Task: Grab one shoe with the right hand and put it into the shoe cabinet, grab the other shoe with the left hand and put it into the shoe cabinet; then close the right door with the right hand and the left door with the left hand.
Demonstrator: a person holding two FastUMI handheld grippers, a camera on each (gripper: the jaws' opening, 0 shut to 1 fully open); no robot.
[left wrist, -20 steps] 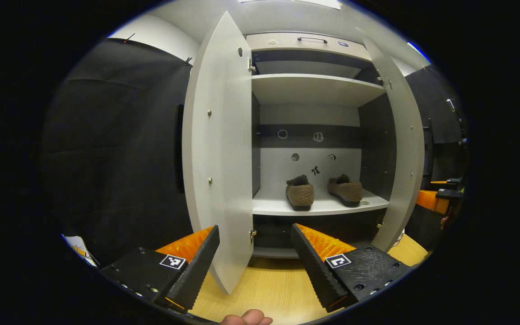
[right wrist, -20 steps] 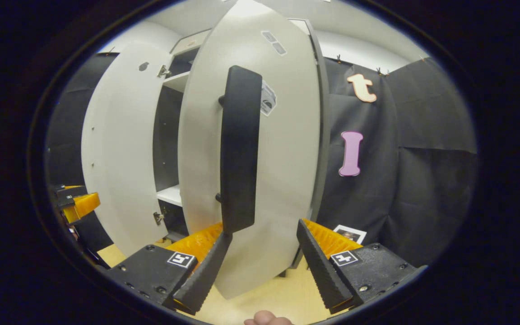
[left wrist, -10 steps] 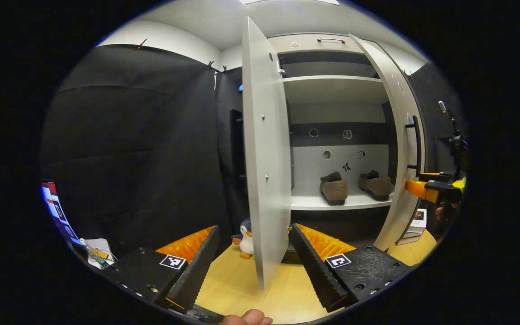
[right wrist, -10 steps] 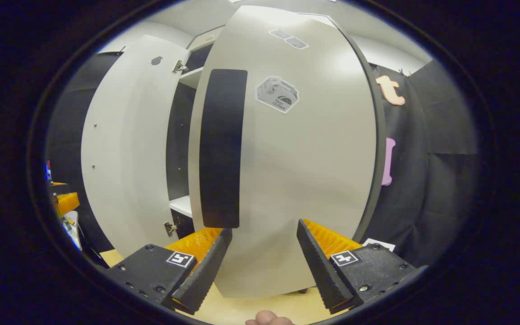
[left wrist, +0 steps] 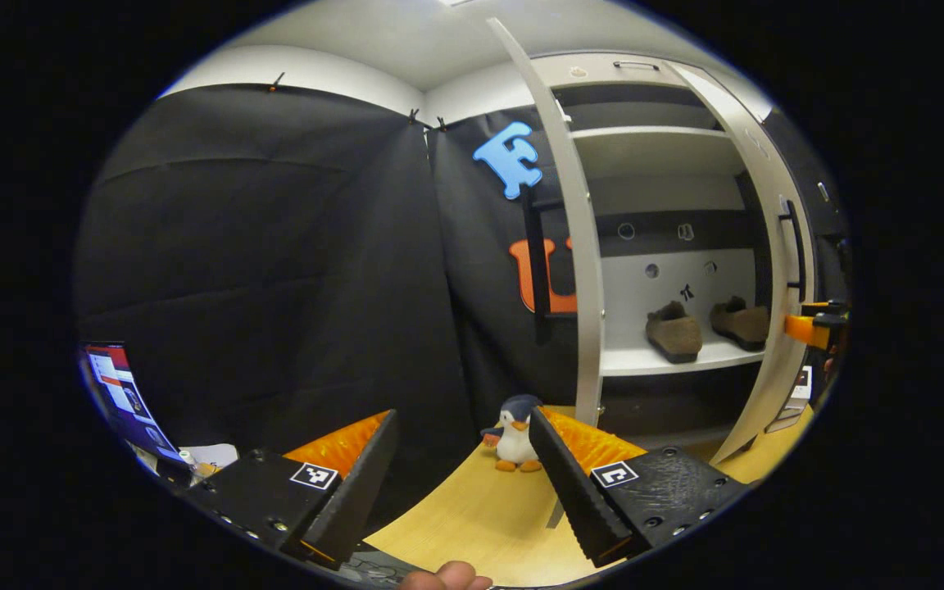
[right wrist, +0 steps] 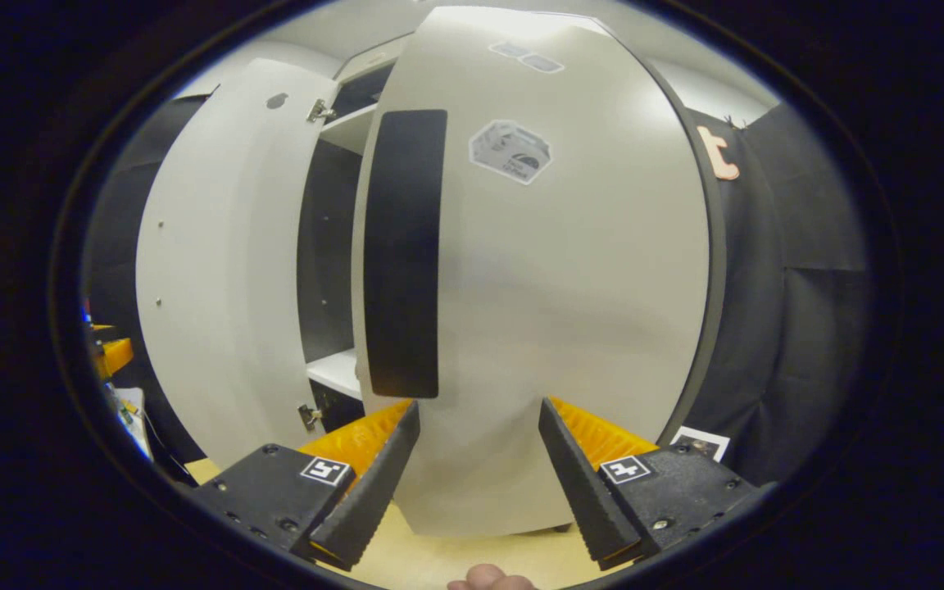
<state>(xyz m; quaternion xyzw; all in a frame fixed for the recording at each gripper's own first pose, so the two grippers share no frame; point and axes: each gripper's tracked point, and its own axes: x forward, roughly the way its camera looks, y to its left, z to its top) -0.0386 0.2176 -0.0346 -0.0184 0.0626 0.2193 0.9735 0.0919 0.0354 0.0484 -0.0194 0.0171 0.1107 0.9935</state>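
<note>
Left gripper view: left gripper [left wrist: 462, 483] wide open, nothing between its fingers, hovering over a light wood floor [left wrist: 480, 516]. Black cloth wall [left wrist: 275, 262] covers the left and middle of the room, white ceiling above. Shoe cabinet [left wrist: 669, 164] stands at right, both doors open; left door [left wrist: 583, 246] seen nearly edge-on, its dark handle showing on the outer side, right door [left wrist: 775, 270] swung partway with a dark handle on it. Two brown shoes [left wrist: 673, 332] [left wrist: 741, 321] sit side by side on the white lower shelf [left wrist: 652, 360], toes pointing out, near but not touching. An upper shelf is above them, small stickers on the cabinet back wall. A penguin plush toy [left wrist: 513, 430] stands on the floor just beside the left door's foot. A screen [left wrist: 115, 393] glows at far left with some clutter beside it. The right gripper [left wrist: 816, 326] peeks in at the far right edge by the right door; a fingertip at bottom edge. Right gripper view: right gripper [right wrist: 478, 492] also wide open, holding nothing, pointed close at the outer face of the right door [right wrist: 570, 287]; whether the fingers touch it, cannot tell. Tall dark handle [right wrist: 402, 254] runs down the door's left part, sticker near top. Left door [right wrist: 218, 270] open behind, dark gap of cabinet interior between them. Black cloth at right, wood floor below.
</note>
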